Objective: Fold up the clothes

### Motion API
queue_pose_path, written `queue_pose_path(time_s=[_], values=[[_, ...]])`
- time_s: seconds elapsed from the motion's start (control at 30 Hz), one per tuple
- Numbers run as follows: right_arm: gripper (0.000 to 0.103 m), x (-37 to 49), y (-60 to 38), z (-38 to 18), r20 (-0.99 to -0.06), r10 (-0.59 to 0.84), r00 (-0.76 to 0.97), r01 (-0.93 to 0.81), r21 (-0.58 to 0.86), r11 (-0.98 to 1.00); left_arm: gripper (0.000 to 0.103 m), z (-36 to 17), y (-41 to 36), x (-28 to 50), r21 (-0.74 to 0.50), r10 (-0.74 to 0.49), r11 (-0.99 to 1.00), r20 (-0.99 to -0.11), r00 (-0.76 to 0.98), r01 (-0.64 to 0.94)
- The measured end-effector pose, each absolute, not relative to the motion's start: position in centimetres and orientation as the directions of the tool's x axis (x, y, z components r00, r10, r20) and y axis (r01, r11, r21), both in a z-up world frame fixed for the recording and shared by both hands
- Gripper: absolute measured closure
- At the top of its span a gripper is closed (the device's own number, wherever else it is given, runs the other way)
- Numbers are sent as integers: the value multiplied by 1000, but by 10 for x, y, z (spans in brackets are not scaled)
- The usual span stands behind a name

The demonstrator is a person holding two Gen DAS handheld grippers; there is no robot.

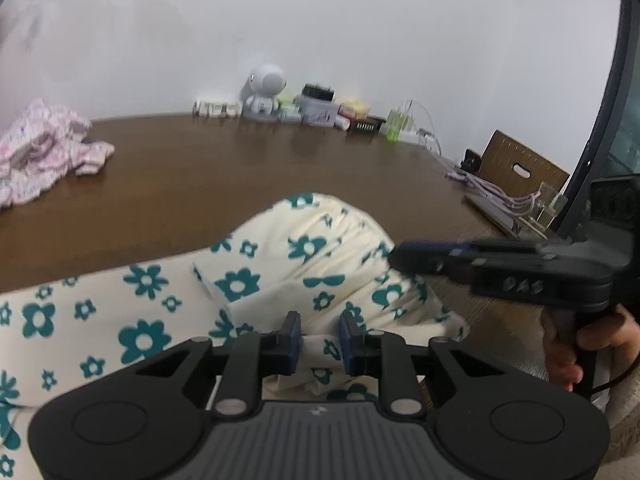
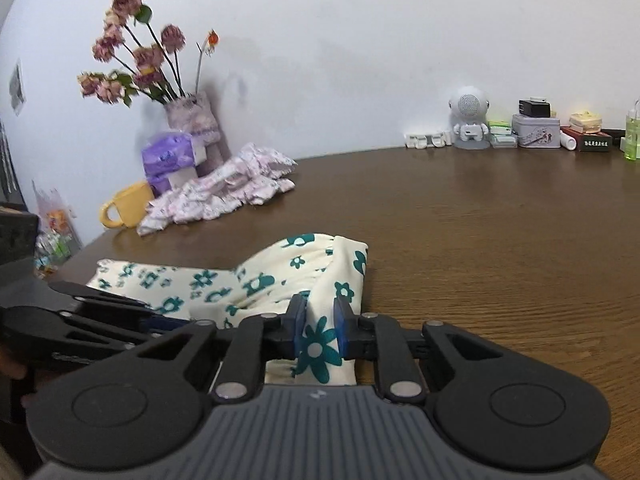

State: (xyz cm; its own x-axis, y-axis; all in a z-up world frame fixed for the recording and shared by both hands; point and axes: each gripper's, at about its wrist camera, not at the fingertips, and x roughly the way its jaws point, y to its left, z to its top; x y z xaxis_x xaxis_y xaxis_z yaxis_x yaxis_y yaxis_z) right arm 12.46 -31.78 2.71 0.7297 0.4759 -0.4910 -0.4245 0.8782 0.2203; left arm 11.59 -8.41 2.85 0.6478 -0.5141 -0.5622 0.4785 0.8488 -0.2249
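Cream fabric printed with teal flowers (image 1: 280,280) lies bunched on the near part of the dark brown wooden table (image 1: 240,168), right in front of both of your grippers. Your left gripper (image 1: 319,344) has its two blue-padded fingers (image 1: 292,340) drawn in on a fold of this garment; cloth sits between them, though a gap shows and the frame is a little blurred, so the pinch looks loose rather than tight. Your right gripper (image 2: 319,334) is closed firmly on another bunch of the same cloth, with one large teal flower squeezed between its blue pads (image 2: 300,332). The garment rises from that grip into a raised hump and spreads flat away to the left.

In the left wrist view, your right gripper (image 1: 400,258) comes in from the right edge with its tip against the garment, and the hand (image 1: 580,348) holding its black handle shows at the lower right.

At the far left of the table sits a crumpled white and pink patterned cloth (image 2: 224,188). Just beside it are a yellow ceramic mug (image 2: 126,206), a purple pack of tissues (image 2: 168,160) and a vase of dried pink flowers (image 2: 192,120) against the white wall. Along the far edge stand a small white astronaut-shaped figure (image 2: 468,120), a pale metal tin (image 2: 536,130) and a green bottle (image 2: 632,136), all well apart from the garment you are holding
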Motion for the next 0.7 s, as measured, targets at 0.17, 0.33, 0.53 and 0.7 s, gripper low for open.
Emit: queue_pose_path(time_s=[0.17,0.33,0.53,0.7], values=[[88,124,-308,21,-516,441,734,-414,174,893,84,48,-90,109,-174,-532,837,-485,694,519],[88,121,-291,19,-538,391,746,-427,64,902,84,43,-101,124,-173,-515,844,-531,673,508],[88,126,-299,28,-535,423,731,-434,114,894,81,24,-97,139,-230,-505,853,-593,628,469],[89,146,-317,36,-510,489,707,-396,287,872,81,22,-96,139,-227,-505,853,-589,631,470]])
